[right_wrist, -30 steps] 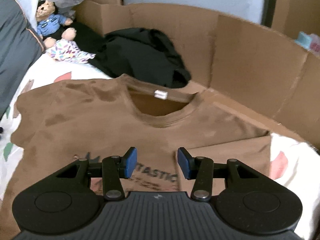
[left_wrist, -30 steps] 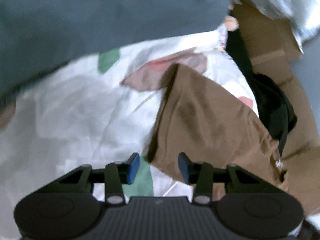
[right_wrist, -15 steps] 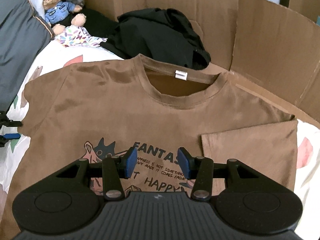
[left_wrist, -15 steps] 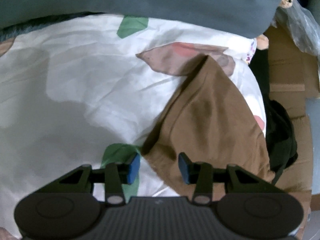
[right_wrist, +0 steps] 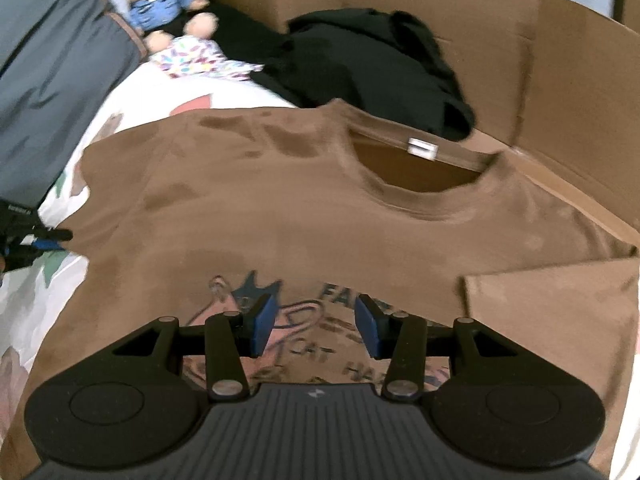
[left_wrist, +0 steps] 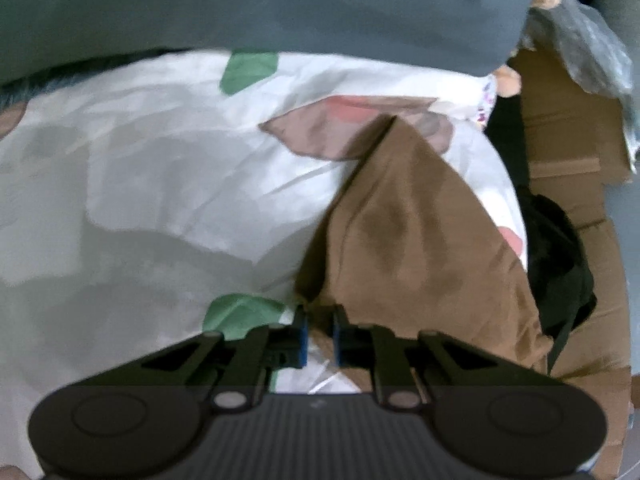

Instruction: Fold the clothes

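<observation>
L gripper (left_wrist: 319, 334), fingers nearly together, pinching sleeve edge of brown tee (right_wrist: 256, 208), which lies flat, print up, on patterned sheet (left_wrist: 160, 184) of bed. R gripper (right_wrist: 316, 326) hovers over tee's chest print, fingers spread wide. Black garment (right_wrist: 360, 64) & teddy (right_wrist: 160, 4) beyond collar.

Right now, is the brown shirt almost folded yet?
Not nearly. Done: one sleeve is folded in over the brown shirt. In hand: the left gripper has its jaws nearly shut at the other sleeve's edge. The right gripper hovers open over the print. Left: that sleeve, then the body folds.
</observation>
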`<state>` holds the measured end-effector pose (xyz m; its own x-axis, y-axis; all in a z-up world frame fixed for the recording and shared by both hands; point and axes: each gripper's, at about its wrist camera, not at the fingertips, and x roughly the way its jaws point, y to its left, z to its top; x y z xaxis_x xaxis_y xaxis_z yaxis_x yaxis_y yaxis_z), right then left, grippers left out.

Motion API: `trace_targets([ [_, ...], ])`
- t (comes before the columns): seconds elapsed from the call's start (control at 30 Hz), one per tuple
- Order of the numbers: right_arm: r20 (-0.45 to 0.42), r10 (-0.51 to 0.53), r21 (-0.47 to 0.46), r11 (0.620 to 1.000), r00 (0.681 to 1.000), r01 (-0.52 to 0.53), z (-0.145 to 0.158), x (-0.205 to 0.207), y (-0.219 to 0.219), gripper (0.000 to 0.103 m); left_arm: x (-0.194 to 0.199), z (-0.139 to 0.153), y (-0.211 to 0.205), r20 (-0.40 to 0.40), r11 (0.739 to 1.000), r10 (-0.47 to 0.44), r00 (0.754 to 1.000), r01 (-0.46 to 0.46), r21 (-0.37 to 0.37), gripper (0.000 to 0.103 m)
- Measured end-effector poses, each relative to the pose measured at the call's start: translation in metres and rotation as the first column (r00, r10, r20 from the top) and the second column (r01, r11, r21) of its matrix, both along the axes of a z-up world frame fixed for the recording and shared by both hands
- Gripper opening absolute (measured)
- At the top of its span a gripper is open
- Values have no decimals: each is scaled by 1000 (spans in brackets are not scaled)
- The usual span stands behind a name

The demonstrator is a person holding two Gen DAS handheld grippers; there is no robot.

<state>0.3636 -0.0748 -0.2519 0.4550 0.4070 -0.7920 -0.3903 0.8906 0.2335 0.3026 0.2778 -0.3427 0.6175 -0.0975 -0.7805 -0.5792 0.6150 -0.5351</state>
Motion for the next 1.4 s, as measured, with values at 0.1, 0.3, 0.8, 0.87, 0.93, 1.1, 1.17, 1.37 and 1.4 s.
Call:
trace_targets([
  [0.1,-5,35,24,999,999,-35,0,-1,20,42,0,5,0,20,1000,-25,999,24,10,12],
  [0.3,-4,142,87,986,990,-141,3,-6,79,20,2,9,5,64,999,-53,997,52,10,10],
  [0.8,-7,265,164,952,964,-260,-8,-14,207,11,3,3,17,124,994,-107,987,108,-8,10],
  [0.87,-19,258,151,956,966,-252,-13,-11,217,10,4,2,18,135,993,-119,984,121,-3,10],
  [0.93,-22,262,142,956,965,-256,-17,-11,225,5,5,2,18,145,991,-134,980,135,4,10],
  [1.1,-39,264,122,958,964,-258,-30,-11,234,4,4,4,14,170,985,-169,971,169,14,9],
  [1.17,-47,261,120,960,964,-254,-36,-10,236,3,3,4,12,181,983,-184,966,184,15,9],
  [1.37,-56,245,145,961,968,-235,-47,-8,236,3,3,6,6,216,974,-225,950,226,19,9],
  [1.4,-54,245,145,961,968,-236,-48,-8,236,3,3,7,4,225,971,-235,946,236,20,8],
])
